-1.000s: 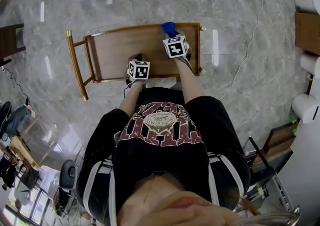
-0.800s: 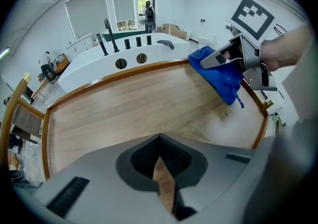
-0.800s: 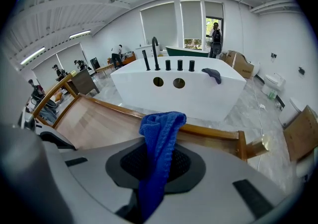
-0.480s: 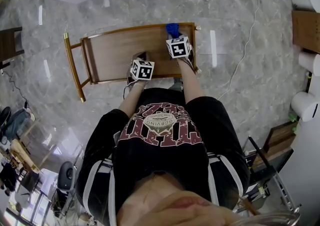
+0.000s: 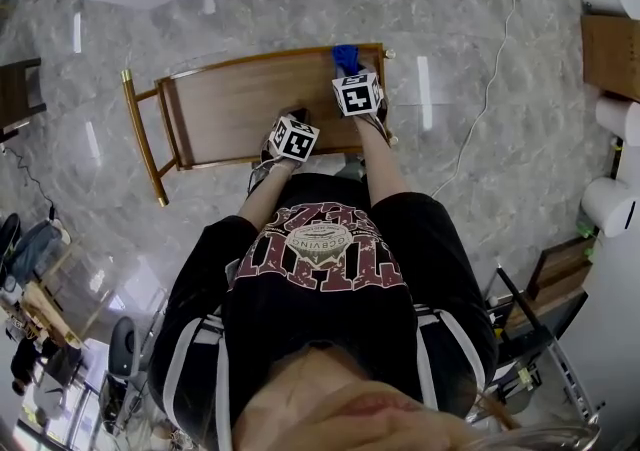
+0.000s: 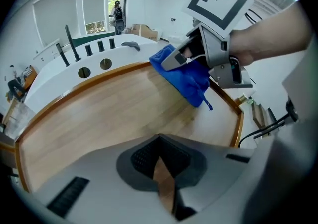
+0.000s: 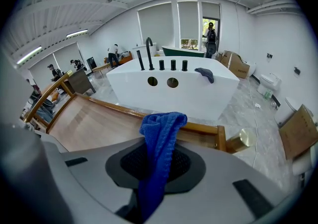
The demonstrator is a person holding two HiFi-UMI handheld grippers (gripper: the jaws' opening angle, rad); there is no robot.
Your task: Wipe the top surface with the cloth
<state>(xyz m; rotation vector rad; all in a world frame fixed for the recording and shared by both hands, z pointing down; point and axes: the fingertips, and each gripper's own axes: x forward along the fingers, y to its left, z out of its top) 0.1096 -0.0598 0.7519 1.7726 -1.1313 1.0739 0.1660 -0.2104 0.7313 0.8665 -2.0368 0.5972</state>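
Your right claw (image 7: 156, 168) is clenched on the blue cloth (image 7: 159, 133), which is pinched by one folded edge between the pads. The rest bunches up ahead of the jaws. Seen from your left claw's camera, the cloth (image 6: 189, 81) droops from the right claw (image 6: 181, 59) over the far right corner of the serving trolley's top surface (image 6: 99, 113), just inside the brass rail (image 6: 238, 118). Whether it actually presses on the wood there, I cannot tell.

Your left claw (image 6: 160, 168) is closed on nothing and hovers low over the near edge of the wood.

Expect the cloth to be light, soft and floppy. It looks like knitted microfibre, so it will fold and drag rather than push, and probably grip the wood a little. As held, only a small wad would meet the surface, so press it down flat to spread it. Keep the grip deep in the fold, since a pinch at the very hem may slip out as the wad drags.
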